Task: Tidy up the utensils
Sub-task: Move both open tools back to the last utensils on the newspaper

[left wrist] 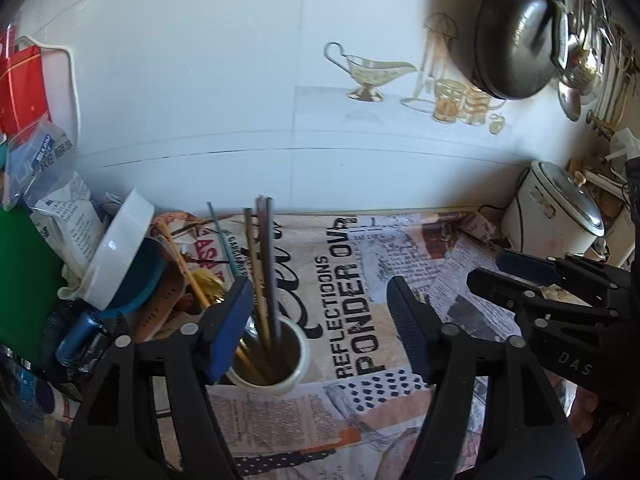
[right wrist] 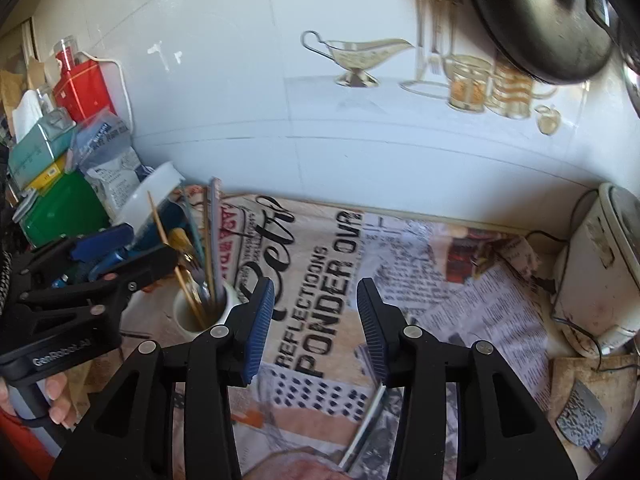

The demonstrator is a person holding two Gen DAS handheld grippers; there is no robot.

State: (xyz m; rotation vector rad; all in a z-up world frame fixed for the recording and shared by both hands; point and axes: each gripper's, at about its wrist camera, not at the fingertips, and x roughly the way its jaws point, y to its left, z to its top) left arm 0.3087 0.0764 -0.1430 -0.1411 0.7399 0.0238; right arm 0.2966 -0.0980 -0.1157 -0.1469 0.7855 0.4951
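While both are hanging spread and empty, the left hand-held gripper is sitting nearer the white cup, just behind its left finger on the newspapered bench; the right hand-held gripper is hovering further right; thin chopsticks are standing upright inside, leaning slightly back.

Grippers: 2
Cups: 1
Sticks in cup: about 5
Rice cookers: 1
Hanging pans: 1
Knives: 1

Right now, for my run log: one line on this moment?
left gripper open | right gripper open | utensils in white cup | nothing held
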